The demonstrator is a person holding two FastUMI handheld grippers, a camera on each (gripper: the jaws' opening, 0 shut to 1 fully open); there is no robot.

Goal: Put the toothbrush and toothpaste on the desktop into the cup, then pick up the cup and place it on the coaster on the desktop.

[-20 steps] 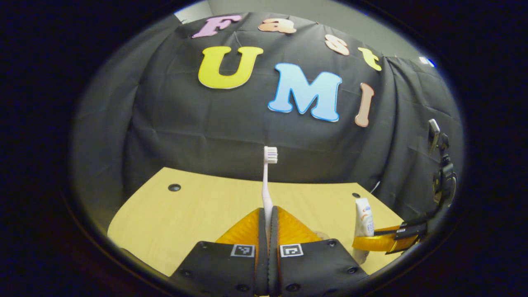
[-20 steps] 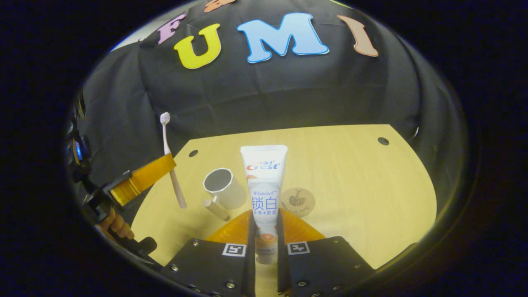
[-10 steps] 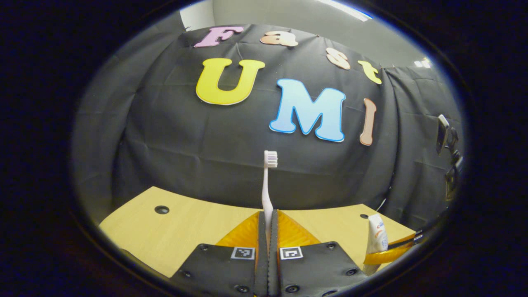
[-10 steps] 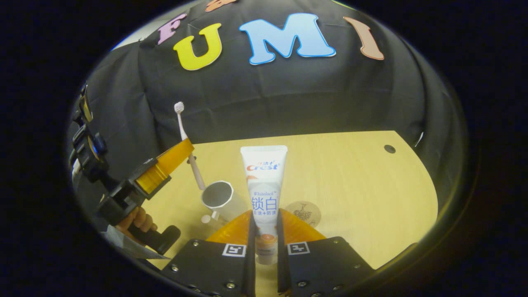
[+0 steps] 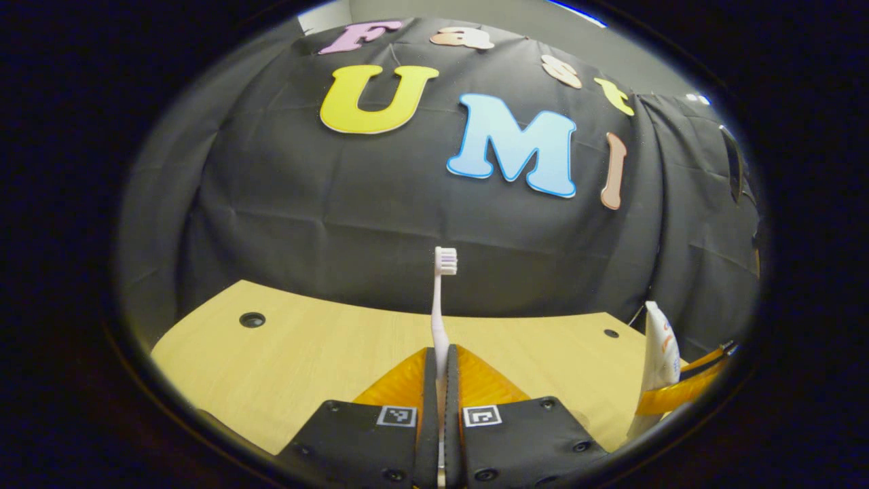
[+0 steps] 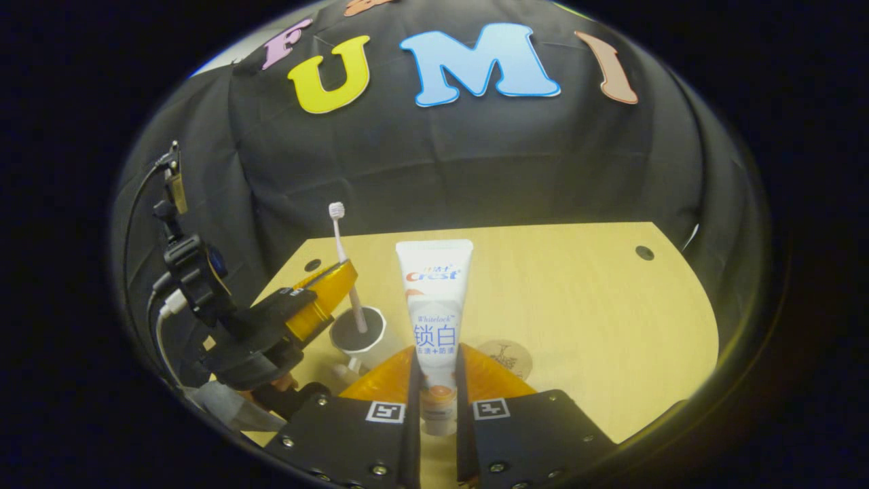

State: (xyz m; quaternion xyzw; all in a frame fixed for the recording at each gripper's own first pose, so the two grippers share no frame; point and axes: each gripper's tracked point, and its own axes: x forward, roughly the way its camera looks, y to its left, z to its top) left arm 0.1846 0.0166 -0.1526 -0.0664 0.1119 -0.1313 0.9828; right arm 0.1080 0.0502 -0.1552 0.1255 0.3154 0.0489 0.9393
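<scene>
In the left gripper view, my left gripper [image 5: 440, 356] is shut on a pink toothbrush [image 5: 439, 305] that stands upright, bristles on top. The right gripper view has the left gripper [image 6: 336, 282] at the left above a white cup [image 6: 358, 334], and the toothbrush [image 6: 345, 261] has its lower end inside the cup's mouth. My right gripper [image 6: 434, 356] is shut on a white toothpaste tube [image 6: 434, 299], held upright just right of the cup. A round brown coaster [image 6: 508, 356] lies on the desk to the right of the tube. The toothpaste [image 5: 660, 346] also stands at the right edge of the left gripper view.
The light wooden desktop [image 6: 584, 305] has small dark holes near its back corners [image 6: 643, 252]. The black cloth wall rises right behind the desk. A dark handle and cable of the left gripper's rig [image 6: 183, 265] stand at the left.
The left gripper has moved right and down over the cup, and the toothbrush's lower end has gone into the cup. The right gripper with the toothpaste has barely moved.
</scene>
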